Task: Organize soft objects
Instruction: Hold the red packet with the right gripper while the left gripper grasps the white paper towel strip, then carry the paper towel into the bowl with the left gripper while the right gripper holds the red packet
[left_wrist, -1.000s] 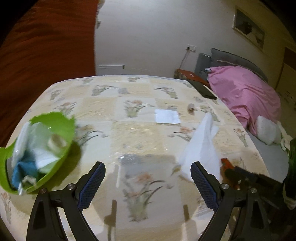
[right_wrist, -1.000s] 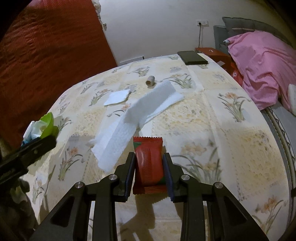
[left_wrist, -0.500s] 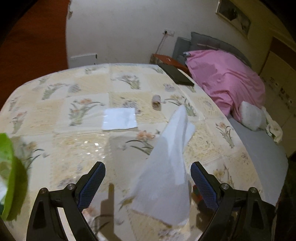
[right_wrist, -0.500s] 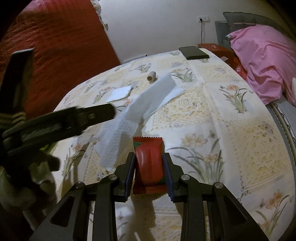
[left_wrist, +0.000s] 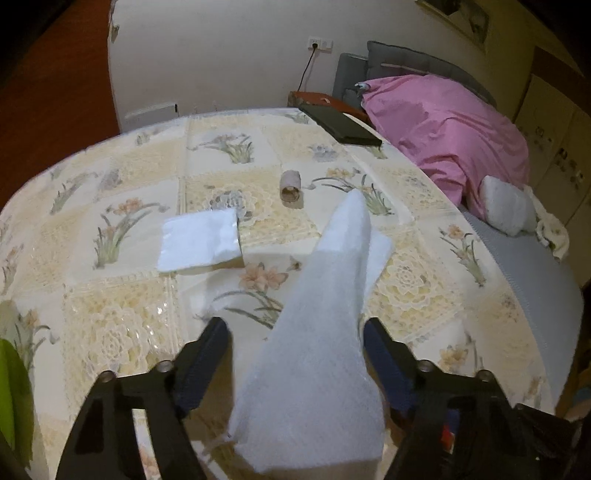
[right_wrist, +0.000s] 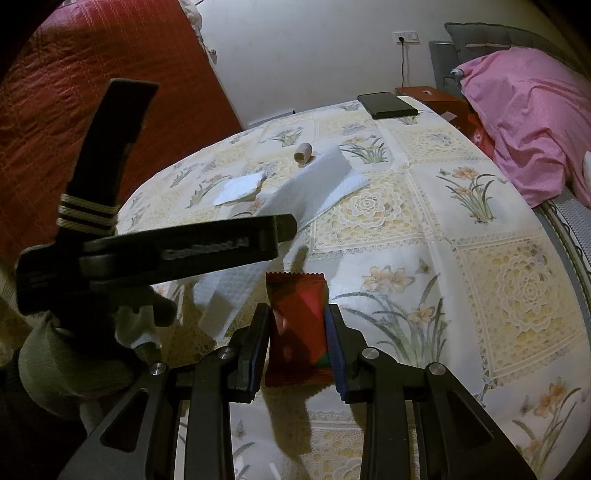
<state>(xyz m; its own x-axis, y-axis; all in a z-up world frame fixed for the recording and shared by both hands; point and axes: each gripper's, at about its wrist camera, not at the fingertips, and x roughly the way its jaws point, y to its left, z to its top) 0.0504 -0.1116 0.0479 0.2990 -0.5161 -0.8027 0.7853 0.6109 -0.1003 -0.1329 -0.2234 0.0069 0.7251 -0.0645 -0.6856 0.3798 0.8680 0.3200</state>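
Observation:
A long white paper towel strip (left_wrist: 325, 295) lies across the floral tablecloth, its near end raised. My left gripper (left_wrist: 295, 328) is open and straddles that near end, with a finger on each side and not pinching it. In the right wrist view the same towel strip (right_wrist: 321, 184) runs beneath the left tool's black frame (right_wrist: 166, 254). My right gripper (right_wrist: 297, 314) is shut on a red snack packet (right_wrist: 299, 295) that rests on the cloth. A folded white napkin (left_wrist: 199, 240) and a small cardboard roll core (left_wrist: 291, 184) lie farther back.
A green basket's rim (left_wrist: 11, 398) shows at the far left edge. A black flat case (left_wrist: 340, 123) sits at the table's far side. A bed with a pink duvet (left_wrist: 443, 122) runs along the right. A gloved hand (right_wrist: 74, 354) holds the left tool.
My left gripper swung right, away from the green basket, to the towel strip, and its fingers drew closer together around it. The right gripper stayed put, holding the red packet.

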